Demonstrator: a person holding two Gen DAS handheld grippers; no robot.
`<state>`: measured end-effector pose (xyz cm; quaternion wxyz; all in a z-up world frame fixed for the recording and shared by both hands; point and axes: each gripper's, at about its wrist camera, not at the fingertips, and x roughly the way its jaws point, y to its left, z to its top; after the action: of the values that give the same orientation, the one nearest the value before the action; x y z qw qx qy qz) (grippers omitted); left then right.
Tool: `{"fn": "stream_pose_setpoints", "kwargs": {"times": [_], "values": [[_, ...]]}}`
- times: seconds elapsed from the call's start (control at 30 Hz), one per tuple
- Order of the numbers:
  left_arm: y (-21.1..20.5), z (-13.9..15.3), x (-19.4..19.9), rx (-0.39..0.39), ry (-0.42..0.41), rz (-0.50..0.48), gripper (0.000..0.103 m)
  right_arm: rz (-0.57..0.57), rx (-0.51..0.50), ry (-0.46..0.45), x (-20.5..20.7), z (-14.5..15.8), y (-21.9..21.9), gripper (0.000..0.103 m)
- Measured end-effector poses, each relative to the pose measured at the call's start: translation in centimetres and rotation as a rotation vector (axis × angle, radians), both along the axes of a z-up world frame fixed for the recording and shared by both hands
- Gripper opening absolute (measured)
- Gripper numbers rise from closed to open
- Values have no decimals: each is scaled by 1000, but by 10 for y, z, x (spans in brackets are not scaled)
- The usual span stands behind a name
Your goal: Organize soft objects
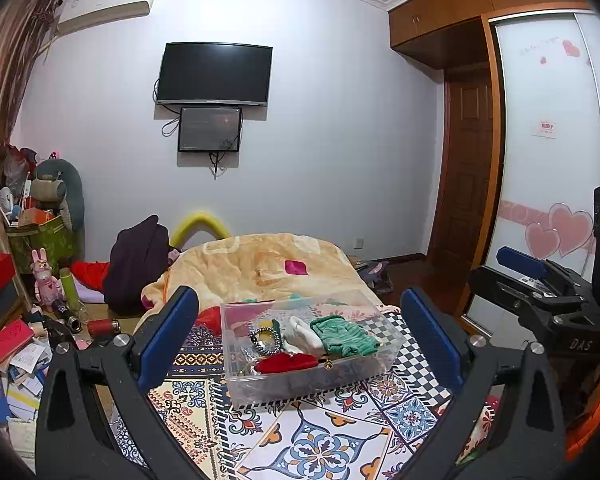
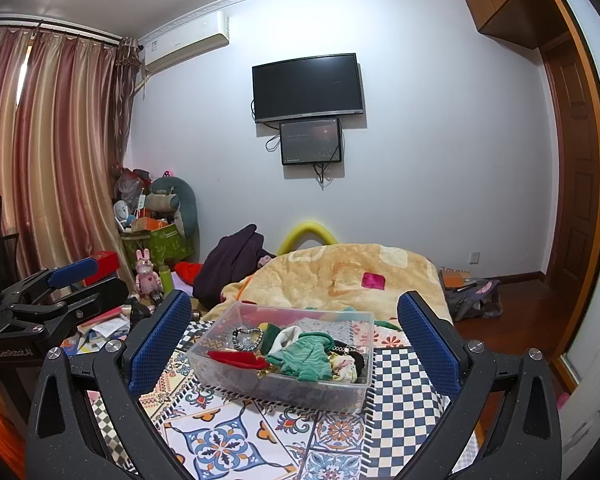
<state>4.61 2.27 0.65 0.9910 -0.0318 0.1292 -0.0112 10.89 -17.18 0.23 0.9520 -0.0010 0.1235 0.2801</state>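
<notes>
Clear plastic box (image 1: 312,356) on patterned mat (image 1: 328,440), green knit cloth (image 1: 344,334), red cloth (image 1: 286,363) and white sock (image 1: 306,332) inside box, left gripper (image 1: 300,344) and right gripper (image 2: 296,346) near box, fingers wide apart, empty, yellow blanket (image 2: 340,276) behind box.

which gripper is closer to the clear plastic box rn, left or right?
Roughly equal; cannot tell a clear winner. The left gripper and right gripper are both open, each hovering short of the clear plastic box with it framed between the fingers, neither touching it.
</notes>
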Motion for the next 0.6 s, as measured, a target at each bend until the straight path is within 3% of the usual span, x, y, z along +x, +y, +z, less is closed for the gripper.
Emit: {"fn": "stream_pose_setpoints", "kwargs": {"times": [0.6], "values": [[-2, 0, 0, 5, 2, -5, 103, 0, -4, -8, -1, 1, 2, 103]]}}
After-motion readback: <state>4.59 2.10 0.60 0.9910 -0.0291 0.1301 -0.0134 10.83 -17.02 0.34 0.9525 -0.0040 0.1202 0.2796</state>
